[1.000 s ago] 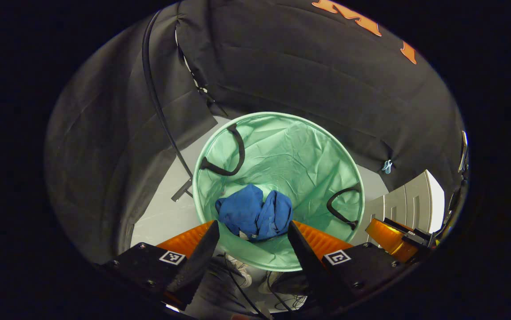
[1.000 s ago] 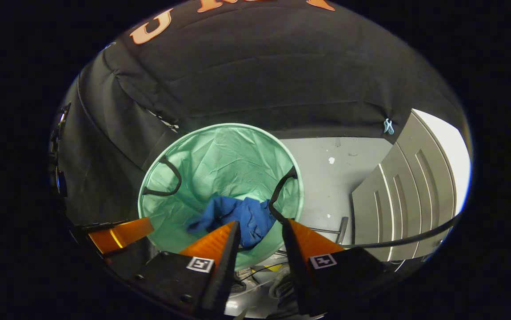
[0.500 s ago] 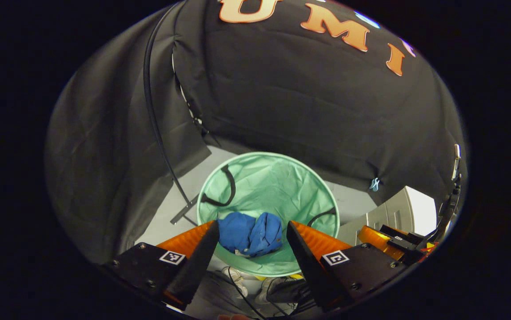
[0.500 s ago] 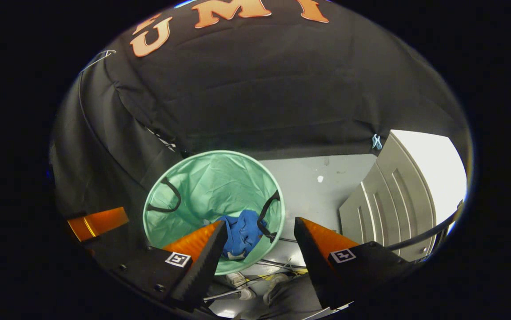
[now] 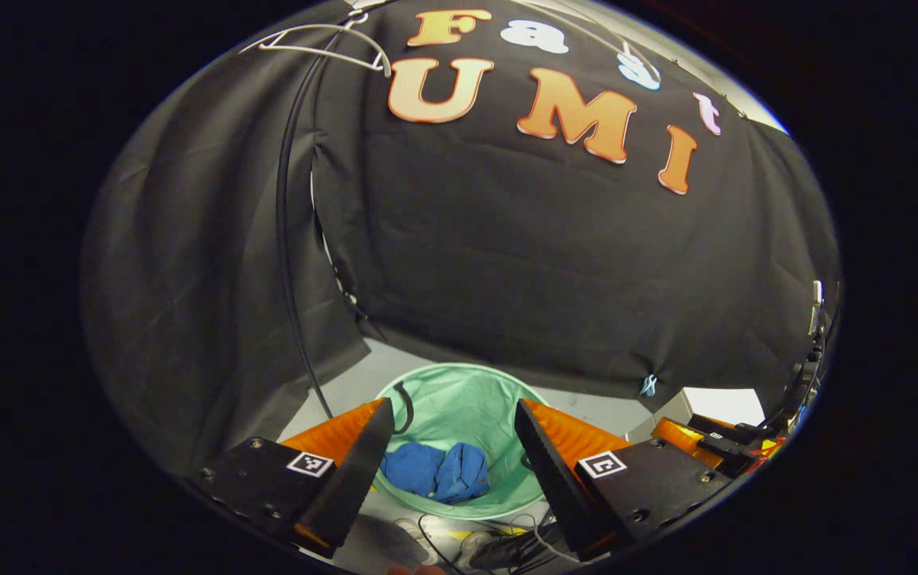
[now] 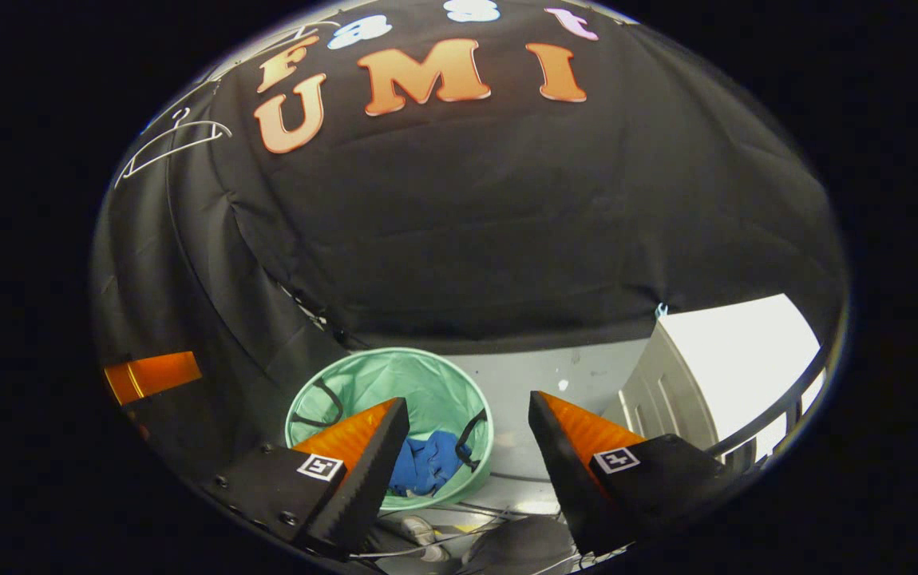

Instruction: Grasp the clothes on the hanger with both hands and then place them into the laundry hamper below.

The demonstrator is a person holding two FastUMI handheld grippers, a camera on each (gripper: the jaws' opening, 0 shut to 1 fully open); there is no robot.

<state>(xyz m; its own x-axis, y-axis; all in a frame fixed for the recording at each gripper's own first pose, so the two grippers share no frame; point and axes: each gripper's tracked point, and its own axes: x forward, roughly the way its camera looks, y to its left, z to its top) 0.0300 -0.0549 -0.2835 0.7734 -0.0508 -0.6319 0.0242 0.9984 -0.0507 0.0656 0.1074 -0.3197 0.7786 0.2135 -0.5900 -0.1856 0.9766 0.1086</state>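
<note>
In green hamper: blue clothes crumpled; left gripper & right gripper spread, empty

Hamper mouth open from above, blue clothes inside, black wall close behind, cables on floor

Between your left gripper's spread fingers, the laundry hamper looked like thin, creased fabric with a slight sheen. The blue clothes inside it read as soft, matt, crumpled cloth. Above and left of that gripper, the hanger looked like thin, smooth wire. Below your right gripper, the floor appeared smooth and dull.
</note>
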